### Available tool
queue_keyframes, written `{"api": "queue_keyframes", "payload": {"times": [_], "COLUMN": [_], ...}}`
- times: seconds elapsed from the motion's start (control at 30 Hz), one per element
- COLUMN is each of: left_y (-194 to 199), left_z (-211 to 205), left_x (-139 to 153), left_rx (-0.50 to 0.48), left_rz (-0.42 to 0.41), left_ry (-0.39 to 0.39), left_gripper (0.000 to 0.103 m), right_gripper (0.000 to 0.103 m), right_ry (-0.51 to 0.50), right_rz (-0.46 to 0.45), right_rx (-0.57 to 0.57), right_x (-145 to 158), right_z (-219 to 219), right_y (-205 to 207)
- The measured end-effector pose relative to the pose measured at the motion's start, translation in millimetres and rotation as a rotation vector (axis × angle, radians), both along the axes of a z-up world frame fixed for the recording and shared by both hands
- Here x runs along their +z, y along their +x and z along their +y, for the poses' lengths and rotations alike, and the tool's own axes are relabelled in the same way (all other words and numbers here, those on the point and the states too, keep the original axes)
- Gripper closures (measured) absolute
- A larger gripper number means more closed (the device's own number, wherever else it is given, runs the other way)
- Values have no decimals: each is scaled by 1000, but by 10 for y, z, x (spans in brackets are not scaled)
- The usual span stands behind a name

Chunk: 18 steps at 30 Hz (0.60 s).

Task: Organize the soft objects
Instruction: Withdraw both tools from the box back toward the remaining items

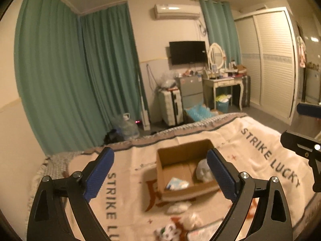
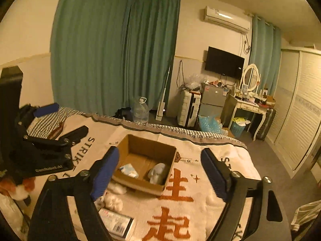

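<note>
Soft objects: white stuffed bundle [image 2: 157,172] and pale packet [image 2: 129,170] lie in open brown cardboard box [image 2: 140,184] on bed blanket [image 2: 200,200]; fluffy white pieces [image 2: 114,200] wait at box's 7 o'clock. Left tool [image 1: 160,173] and right tool [image 2: 160,172] both gape wide, empty, likely poised for next pick.

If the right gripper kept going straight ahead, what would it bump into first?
Probably the box. The right gripper has its jaws open and empty, and the open box sits on the blanket right between them, a little ahead. Depth is hard to judge in this fisheye view, so it might pass just over the near wall instead.
</note>
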<state>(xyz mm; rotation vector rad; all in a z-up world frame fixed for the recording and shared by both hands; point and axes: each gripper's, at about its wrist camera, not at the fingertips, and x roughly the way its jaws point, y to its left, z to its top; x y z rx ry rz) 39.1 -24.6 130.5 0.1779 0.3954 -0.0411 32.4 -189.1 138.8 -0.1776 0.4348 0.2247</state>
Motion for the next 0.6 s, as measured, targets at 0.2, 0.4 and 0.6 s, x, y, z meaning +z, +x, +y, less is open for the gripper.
{"api": "queue_keyframes", "payload": {"times": [0.2,0.4,0.6], "left_y": [-384,-559,-535], "left_z": [305,475,406], "left_x": [-273,-903,-1745], "left_rx": [33,88,92], "left_rz": [67,155,304], "left_ry": [-15,9,-26], "left_gripper": [8,8,8], "right_gripper": [9,9,9], "right_ry": [-18,-26,-79], "right_rz": [48,152,276], "right_rx": [38,55,62], "right_x": [-270,-943,-1832], "right_z": [217,279,216], "right_y": [-453,-531,-409]}}
